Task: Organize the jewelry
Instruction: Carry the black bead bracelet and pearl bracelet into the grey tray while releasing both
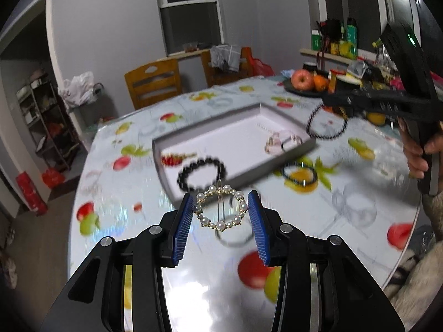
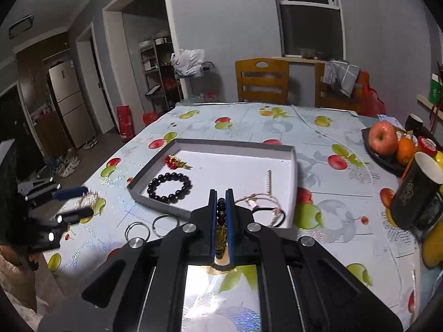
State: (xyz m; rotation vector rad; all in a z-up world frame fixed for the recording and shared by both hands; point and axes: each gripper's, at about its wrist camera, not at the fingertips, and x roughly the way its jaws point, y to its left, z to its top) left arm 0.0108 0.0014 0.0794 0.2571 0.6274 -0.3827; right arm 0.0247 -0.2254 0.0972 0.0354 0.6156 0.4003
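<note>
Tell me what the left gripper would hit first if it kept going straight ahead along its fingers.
Probably the near corner of the grey tray, by the black bead bracelet inside it. The left gripper, clamping the pearl ring clip, looks raised above the table, so depth is uncertain.

Left gripper [image 1: 220, 210]: matte black angular body, two fingers [image 1: 183, 228] faced with ribbed blue pads, four round silver screw heads across the linkage, triangular cut-outs in the outer arms. Right gripper [image 2: 221, 202]: same black frame, blue-edged pads, silver screws. In the left view, its black handle shows a green light, gripped by a bare-skinned hand [image 1: 420, 149]; a pale fuzzy sleeve lies below.
</note>
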